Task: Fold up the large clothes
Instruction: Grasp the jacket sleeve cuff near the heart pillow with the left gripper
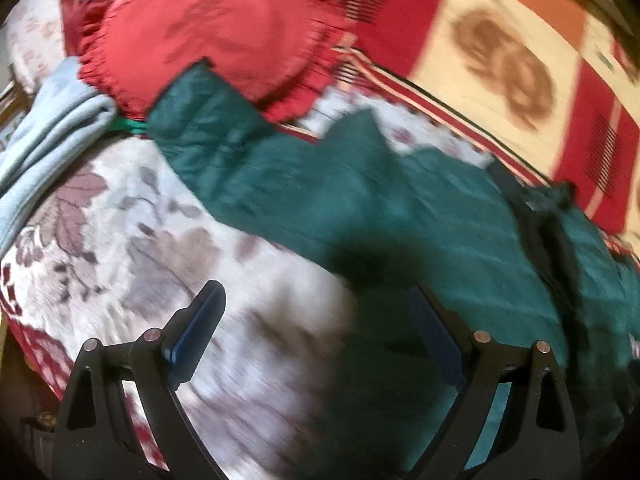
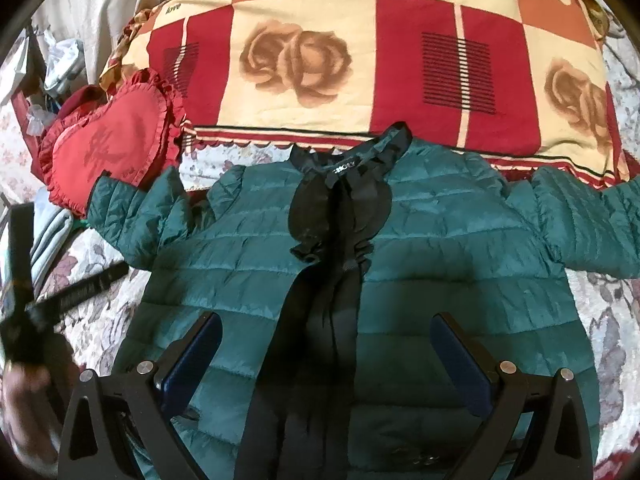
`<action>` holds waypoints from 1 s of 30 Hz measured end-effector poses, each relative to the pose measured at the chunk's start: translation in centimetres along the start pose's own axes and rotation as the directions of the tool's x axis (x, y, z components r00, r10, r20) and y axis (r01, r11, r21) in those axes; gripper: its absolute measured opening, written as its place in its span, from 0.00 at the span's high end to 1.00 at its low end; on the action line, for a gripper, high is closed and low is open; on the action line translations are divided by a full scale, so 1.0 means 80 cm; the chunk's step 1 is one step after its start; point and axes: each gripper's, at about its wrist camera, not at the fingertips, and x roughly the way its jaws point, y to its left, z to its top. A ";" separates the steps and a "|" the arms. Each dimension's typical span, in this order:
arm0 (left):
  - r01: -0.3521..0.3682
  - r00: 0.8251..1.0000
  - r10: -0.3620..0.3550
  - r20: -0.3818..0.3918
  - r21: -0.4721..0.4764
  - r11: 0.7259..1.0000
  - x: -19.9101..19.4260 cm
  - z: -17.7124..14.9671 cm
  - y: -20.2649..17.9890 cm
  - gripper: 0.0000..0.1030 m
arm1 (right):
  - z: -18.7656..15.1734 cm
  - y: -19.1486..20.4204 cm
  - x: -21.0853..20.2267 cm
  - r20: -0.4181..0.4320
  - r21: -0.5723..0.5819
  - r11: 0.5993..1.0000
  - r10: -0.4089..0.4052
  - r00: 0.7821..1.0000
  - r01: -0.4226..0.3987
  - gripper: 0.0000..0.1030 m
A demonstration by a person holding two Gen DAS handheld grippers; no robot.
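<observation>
A green quilted jacket (image 2: 400, 248) with a black ruffled collar and front band lies flat, front up, on a floral bedspread (image 2: 600, 312), sleeves spread to either side. Its collar sits just below a red-and-cream rose-patterned quilt (image 2: 320, 100); one cuff touches a red heart-shaped cushion (image 2: 108, 148). The right gripper (image 2: 326, 348) hangs over the jacket's lower front, jaws spread wide, holding nothing. The left gripper (image 1: 316, 316), also wide open and empty, hovers over the bedspread at the jacket's edge; that view is blurred.
</observation>
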 end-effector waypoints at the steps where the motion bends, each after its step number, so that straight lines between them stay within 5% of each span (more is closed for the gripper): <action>1: 0.000 1.000 0.000 0.010 -0.022 1.000 0.006 0.009 0.017 0.10 | 0.000 0.001 0.000 -0.001 -0.005 1.000 0.004 1.000 -0.004 0.00; 6: 0.039 0.999 -0.036 0.039 -0.093 0.995 0.038 0.048 0.087 0.10 | 0.000 0.007 0.002 -0.021 -0.020 1.000 0.018 1.000 -0.019 0.00; 17: -0.047 0.989 0.074 0.126 -0.209 0.977 0.110 0.122 0.200 0.10 | 0.002 0.019 0.011 -0.050 -0.018 0.999 0.039 0.998 -0.040 0.00; 28: 0.006 0.990 0.029 0.140 -0.246 0.969 0.180 0.151 0.229 0.10 | 0.001 0.030 0.021 -0.092 -0.027 0.999 0.044 0.995 -0.047 0.00; 30: 0.024 0.989 0.011 0.145 -0.236 0.971 0.186 0.154 0.229 0.18 | 0.001 0.030 0.025 -0.101 -0.025 0.999 0.045 0.994 -0.048 0.00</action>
